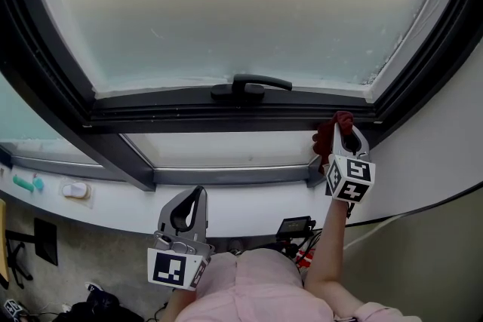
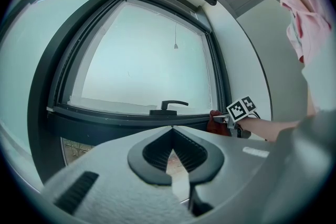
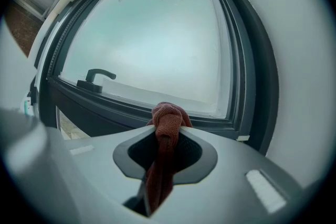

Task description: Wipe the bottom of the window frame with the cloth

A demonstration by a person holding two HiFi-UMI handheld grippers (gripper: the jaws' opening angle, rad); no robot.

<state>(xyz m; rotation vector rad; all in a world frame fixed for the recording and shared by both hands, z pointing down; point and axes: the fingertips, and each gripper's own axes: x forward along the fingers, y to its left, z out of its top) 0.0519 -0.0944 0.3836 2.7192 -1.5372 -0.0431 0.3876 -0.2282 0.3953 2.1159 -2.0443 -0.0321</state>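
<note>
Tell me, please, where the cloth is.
Head view: the red cloth sits clamped in the right gripper, at the bottom-right corner of the window frame.

A white sill runs below the dark window frame, carrying a small teal object and a small white one near its left end, above a speckled floor where a dark rectangular item shows.
</note>
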